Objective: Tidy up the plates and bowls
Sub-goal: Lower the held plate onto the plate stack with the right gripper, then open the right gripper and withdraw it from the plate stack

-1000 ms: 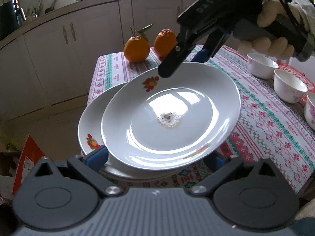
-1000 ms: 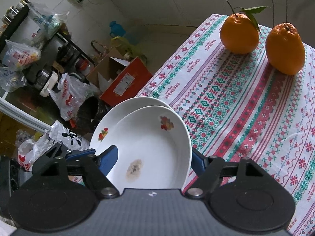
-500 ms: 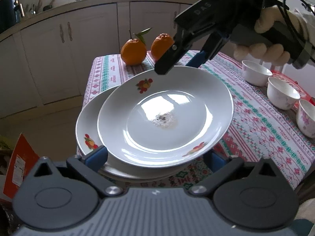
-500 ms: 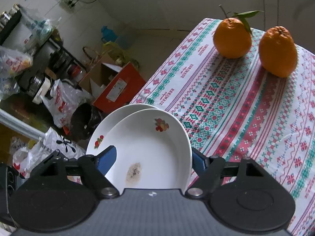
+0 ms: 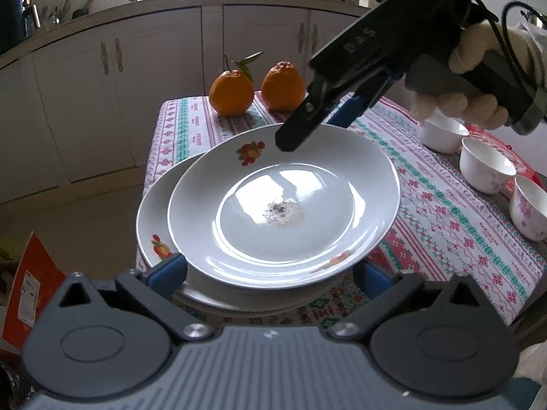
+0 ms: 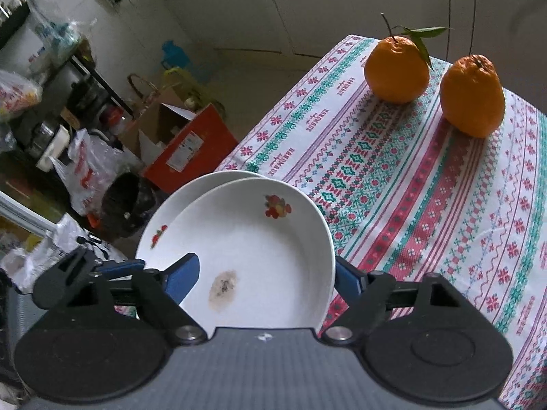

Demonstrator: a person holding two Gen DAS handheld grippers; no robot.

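Worktop point(image 5: 444, 212): patterned cloth, two oranges point(image 5: 230, 94) far | room: white cabinets point(image 5: 102, 109) | right hand-held gripper point(image 6: 263, 278): jaws just widened, straddling top plate point(image 6: 266, 239), not pressing | left hand-held gripper point(image 5: 270, 271): open around stacked plates.

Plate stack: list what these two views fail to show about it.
- Lower plate: mostly covered by the top plate in both views.
- Stack's near edge, left wrist view: hidden behind the left gripper, so any contact there is unclear.
- Right gripper: the top plate's rim lies between its fingers; whether they touch it is unclear.
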